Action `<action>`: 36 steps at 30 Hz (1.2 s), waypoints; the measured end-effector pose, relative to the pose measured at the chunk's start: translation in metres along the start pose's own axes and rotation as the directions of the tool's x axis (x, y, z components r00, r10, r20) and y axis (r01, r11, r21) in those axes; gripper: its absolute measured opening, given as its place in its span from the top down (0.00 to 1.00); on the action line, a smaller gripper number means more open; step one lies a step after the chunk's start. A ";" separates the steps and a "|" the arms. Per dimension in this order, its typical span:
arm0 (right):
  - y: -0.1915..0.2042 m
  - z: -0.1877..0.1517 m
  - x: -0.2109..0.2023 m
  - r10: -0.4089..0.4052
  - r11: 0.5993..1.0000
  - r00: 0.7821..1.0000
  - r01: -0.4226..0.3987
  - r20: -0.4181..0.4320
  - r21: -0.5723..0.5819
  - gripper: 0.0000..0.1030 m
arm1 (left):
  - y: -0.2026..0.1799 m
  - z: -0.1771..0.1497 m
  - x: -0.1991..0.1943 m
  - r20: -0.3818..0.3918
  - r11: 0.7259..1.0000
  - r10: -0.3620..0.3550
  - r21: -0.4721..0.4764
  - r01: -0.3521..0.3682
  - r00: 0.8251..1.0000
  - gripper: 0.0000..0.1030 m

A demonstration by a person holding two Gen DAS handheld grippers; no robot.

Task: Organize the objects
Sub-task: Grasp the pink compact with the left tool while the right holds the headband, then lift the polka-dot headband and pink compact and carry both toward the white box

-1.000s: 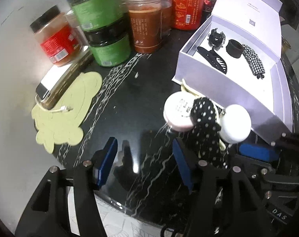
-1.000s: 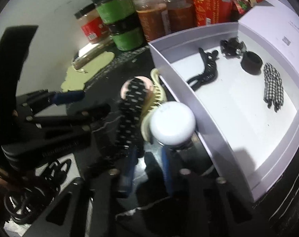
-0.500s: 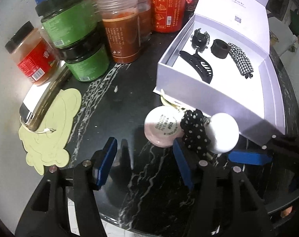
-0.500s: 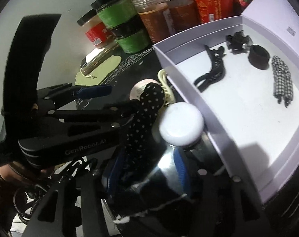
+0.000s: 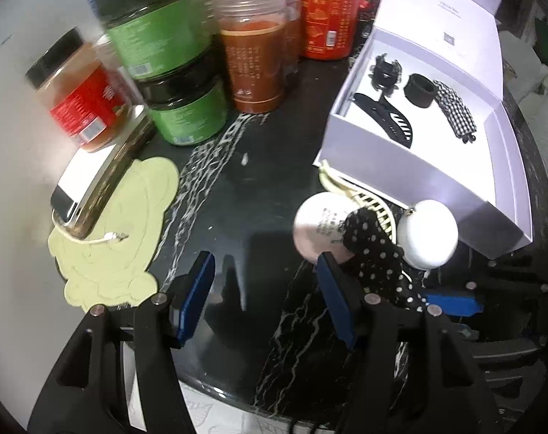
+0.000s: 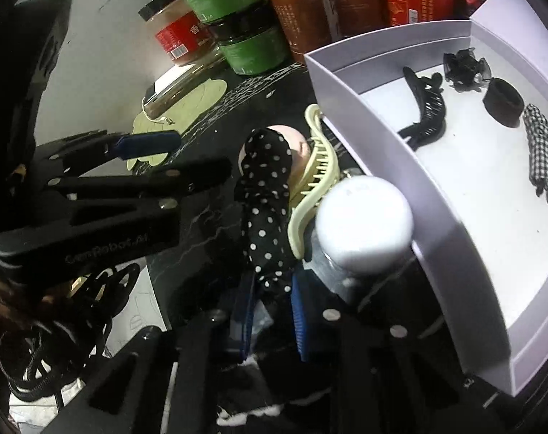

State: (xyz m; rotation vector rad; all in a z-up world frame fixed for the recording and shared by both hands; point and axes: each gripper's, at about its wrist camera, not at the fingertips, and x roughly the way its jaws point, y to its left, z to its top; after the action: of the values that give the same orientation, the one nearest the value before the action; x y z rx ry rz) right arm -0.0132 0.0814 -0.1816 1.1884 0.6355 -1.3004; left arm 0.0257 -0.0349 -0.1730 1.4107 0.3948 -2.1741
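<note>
A black polka-dot hair tie lies across a pink round case and a cream claw clip, next to a white round case. My right gripper is closing its jaws on the near end of the hair tie, and the blue pads pinch the cloth. In the left wrist view the hair tie lies just right of my left gripper, which stands open over bare black tabletop. The white box holds a black claw clip, a black band and a checked hair tie.
Jars with green labels, a red-labelled jar, a brown jar and a red carton crowd the back of the table. A phone rests on a pale green mat. The table edge is close below.
The right gripper's jaws stood apart half a second ago and have now come together on the polka-dot hair tie. The left gripper stays open and nearly still.
</note>
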 end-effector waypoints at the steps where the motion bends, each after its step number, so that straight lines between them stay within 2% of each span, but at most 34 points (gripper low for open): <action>1: -0.001 -0.001 -0.002 -0.004 1.000 1.000 0.004 -0.002 -0.005 0.83 | -0.003 0.001 0.001 0.002 1.000 0.004 0.013 -0.004 1.000 0.44; 6: -0.005 -0.013 -0.018 -0.014 1.000 0.999 0.013 -0.031 -0.028 0.83 | -0.020 0.009 0.005 0.017 0.998 -0.017 0.056 0.016 1.000 0.43; 8: -0.007 -0.019 -0.021 -0.024 0.999 0.999 0.023 -0.044 -0.033 0.83 | -0.025 0.011 0.007 0.021 0.998 -0.024 0.067 0.023 0.999 0.38; 14: -0.013 -0.032 -0.025 -0.053 0.998 0.997 0.051 -0.063 -0.031 0.83 | -0.040 0.014 0.021 0.012 0.992 0.017 0.124 -0.018 1.000 0.37; 16: -0.016 -0.032 -0.026 -0.054 0.998 0.997 0.052 -0.062 -0.028 0.82 | -0.039 0.015 0.025 0.007 0.994 0.019 0.105 -0.020 1.000 0.37; 18: -0.017 -0.032 -0.026 -0.054 0.998 0.997 0.053 -0.063 -0.025 0.82 | -0.034 0.013 0.026 0.017 0.997 -0.038 0.070 0.036 0.999 0.52; 22: -0.015 -0.029 -0.026 -0.014 1.000 0.998 0.013 -0.058 -0.020 0.81 | -0.035 0.012 0.026 0.034 0.996 -0.040 0.079 0.038 0.999 0.52; 25: -0.011 -0.025 -0.023 -0.024 0.999 0.999 0.022 -0.048 -0.045 0.78 | -0.035 0.011 0.025 0.022 0.997 -0.035 0.076 0.034 0.999 0.52; 31: -0.009 -0.017 -0.015 -0.025 0.997 0.999 0.022 -0.040 -0.077 0.77 | -0.021 0.000 0.015 0.006 1.000 -0.014 -0.011 0.014 1.000 0.52; 36: -0.006 -0.021 -0.020 -0.011 0.992 0.999 0.005 -0.048 -0.124 0.82 | -0.022 -0.014 -0.002 -0.005 0.999 0.020 -0.039 -0.021 1.000 0.52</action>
State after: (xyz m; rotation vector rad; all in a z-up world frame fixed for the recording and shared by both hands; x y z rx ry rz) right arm -0.0180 0.1085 -0.1726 1.1190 0.7464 -1.2244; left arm 0.0248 -0.0086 -0.1775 1.3929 0.4198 -2.1362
